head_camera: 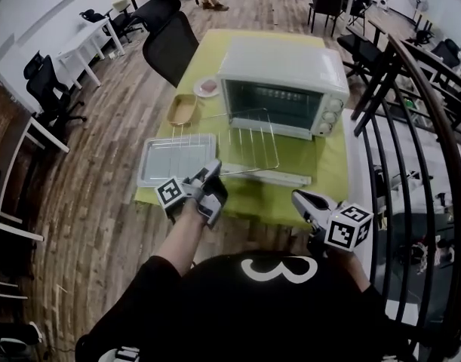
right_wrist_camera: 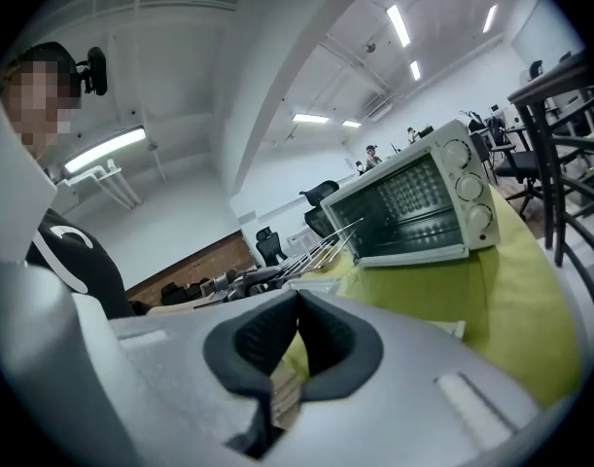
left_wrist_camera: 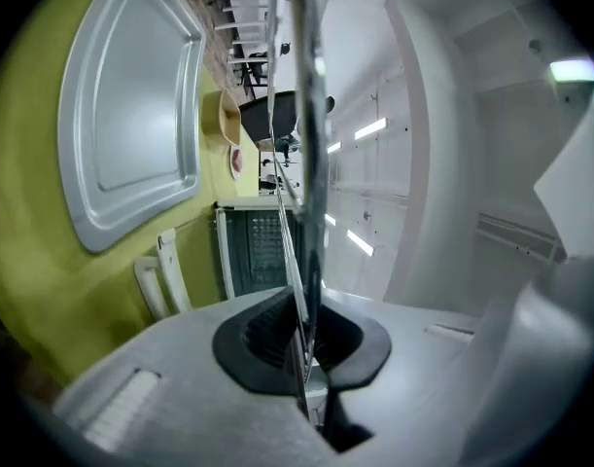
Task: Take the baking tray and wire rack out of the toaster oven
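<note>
The wire rack [head_camera: 250,145] hangs level in front of the white toaster oven [head_camera: 284,81], above its lowered door [head_camera: 269,176]. My left gripper [head_camera: 214,173] is shut on the rack's near left corner. In the left gripper view the wire rack [left_wrist_camera: 298,163] runs edge-on between the pads. The silver baking tray [head_camera: 175,159] lies flat on the green table [head_camera: 330,164], left of the rack; the baking tray [left_wrist_camera: 131,105] also shows in the left gripper view. My right gripper [head_camera: 304,199] is at the table's front edge, shut and empty, as the right gripper [right_wrist_camera: 297,309] shows in its own view.
A tan oval dish [head_camera: 182,109] and a small plate [head_camera: 207,87] sit left of the oven. A black chair [head_camera: 170,47] stands behind the table. A black metal railing [head_camera: 411,127] runs along the right. Desks and chairs fill the room beyond.
</note>
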The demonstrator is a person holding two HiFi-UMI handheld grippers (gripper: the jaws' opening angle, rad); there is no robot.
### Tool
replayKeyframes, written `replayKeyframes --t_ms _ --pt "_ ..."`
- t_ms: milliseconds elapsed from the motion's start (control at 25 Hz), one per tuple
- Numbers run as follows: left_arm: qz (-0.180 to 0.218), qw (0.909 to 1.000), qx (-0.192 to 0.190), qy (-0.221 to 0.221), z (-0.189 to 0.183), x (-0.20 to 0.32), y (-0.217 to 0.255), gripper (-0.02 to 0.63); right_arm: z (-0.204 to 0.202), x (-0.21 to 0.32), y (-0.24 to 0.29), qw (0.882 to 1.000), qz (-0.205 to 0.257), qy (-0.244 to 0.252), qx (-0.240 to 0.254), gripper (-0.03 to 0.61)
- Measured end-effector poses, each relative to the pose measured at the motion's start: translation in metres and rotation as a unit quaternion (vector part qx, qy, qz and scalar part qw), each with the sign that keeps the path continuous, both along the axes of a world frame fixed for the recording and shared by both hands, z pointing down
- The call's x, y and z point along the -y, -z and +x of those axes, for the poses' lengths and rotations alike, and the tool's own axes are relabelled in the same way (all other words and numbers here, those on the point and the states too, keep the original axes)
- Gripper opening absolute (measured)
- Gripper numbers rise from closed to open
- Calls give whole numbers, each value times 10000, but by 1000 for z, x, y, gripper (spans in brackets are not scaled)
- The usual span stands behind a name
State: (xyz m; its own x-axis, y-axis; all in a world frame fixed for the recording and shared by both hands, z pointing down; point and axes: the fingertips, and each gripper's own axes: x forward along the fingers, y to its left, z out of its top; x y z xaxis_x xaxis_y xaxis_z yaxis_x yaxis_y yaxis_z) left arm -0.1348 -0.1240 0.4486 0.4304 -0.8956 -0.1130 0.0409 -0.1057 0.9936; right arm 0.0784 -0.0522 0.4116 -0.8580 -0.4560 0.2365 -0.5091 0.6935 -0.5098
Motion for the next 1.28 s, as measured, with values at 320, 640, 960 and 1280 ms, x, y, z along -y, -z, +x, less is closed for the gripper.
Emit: replayKeyframes --t_ms 320,640,960,1280 --pt "-128 9999 109 -32 -85 -17 -1 11 -79 -5 5 9998 -103 -132 104 -5" --pt "-386 9991 157 -123 -172 -33 -23 11 -158 -28 -9 9991 -295 -296 101 -5" --pt "-715 9967 302 -223 -215 -35 -55 11 -196 -49 -24 9980 -375 -504 66 -5" --pt "-1039 9921 522 -462 -221 -20 -90 12 -197 -55 -35 9953 -517 -813 -13 -5"
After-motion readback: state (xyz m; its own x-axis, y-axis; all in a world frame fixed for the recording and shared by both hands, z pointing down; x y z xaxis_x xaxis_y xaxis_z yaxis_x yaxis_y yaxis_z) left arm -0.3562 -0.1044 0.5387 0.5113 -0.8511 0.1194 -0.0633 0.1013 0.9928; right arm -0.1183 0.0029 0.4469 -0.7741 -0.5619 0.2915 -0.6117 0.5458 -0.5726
